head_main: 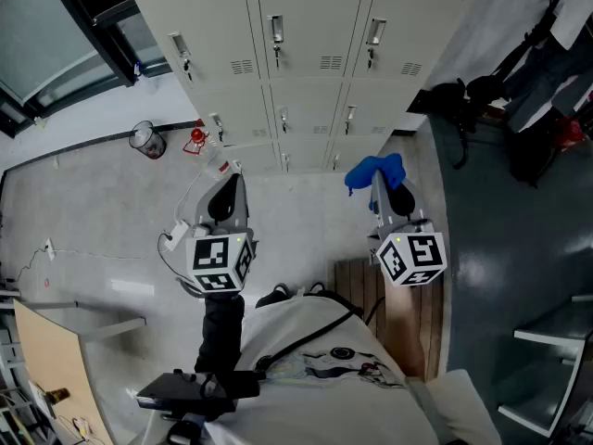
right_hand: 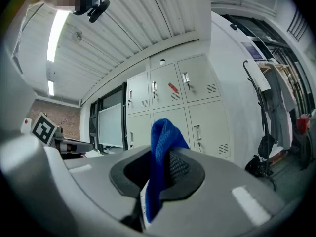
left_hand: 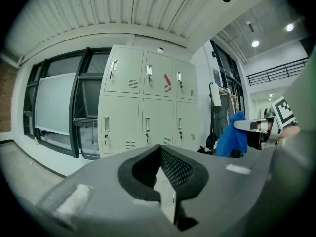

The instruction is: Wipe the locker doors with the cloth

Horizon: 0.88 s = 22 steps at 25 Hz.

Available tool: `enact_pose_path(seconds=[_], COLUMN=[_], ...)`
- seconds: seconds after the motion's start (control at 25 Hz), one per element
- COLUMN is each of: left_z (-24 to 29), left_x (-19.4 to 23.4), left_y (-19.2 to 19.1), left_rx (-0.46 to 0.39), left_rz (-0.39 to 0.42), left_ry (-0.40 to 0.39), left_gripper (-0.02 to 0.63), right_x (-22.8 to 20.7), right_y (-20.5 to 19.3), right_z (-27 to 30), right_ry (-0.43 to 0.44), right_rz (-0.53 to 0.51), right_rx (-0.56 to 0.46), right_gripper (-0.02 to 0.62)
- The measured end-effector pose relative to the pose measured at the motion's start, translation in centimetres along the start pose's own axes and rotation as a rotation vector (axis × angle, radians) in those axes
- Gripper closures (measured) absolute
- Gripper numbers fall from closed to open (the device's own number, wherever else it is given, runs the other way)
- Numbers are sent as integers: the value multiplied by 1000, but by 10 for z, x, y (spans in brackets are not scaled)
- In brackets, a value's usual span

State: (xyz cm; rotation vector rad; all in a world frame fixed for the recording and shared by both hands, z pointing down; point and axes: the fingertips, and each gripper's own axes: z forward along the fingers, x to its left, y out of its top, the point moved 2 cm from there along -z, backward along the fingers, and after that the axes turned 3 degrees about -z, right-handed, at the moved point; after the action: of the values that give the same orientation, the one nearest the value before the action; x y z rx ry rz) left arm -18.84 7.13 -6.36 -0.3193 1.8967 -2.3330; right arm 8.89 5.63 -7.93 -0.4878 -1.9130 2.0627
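A bank of pale grey lockers [head_main: 306, 63] stands ahead, three doors wide, also in the left gripper view [left_hand: 148, 107] and the right gripper view [right_hand: 177, 112]. My right gripper [head_main: 378, 182] is shut on a blue cloth [head_main: 374, 171], which sticks up between its jaws [right_hand: 160, 152] and also shows at the right of the left gripper view [left_hand: 233, 137]. My left gripper [head_main: 228, 185] is shut with nothing in it [left_hand: 160, 169]. Both grippers are held a good step back from the locker doors.
A dark window frame [head_main: 83, 26] stands left of the lockers. A clear jar [head_main: 145, 138] and a red object [head_main: 196, 138] sit on the floor by the wall. Dark bags and hanging clothes [head_main: 537, 91] are at the right. A wooden board [head_main: 398, 313] lies below.
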Motion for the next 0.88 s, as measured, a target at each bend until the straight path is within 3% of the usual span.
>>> enact_pose_path(seconds=[0.44, 0.88], left_z=[5, 16], left_x=[-13, -25], left_y=[-6, -26], left_rx=[20, 71], left_rz=[2, -11], left_ry=[-11, -2], left_gripper=[612, 612], right_x=[-8, -22], right_y=[-3, -18], right_z=[-3, -7], right_ry=[11, 99], right_rz=[11, 100], right_rx=[2, -27], right_gripper=[561, 557])
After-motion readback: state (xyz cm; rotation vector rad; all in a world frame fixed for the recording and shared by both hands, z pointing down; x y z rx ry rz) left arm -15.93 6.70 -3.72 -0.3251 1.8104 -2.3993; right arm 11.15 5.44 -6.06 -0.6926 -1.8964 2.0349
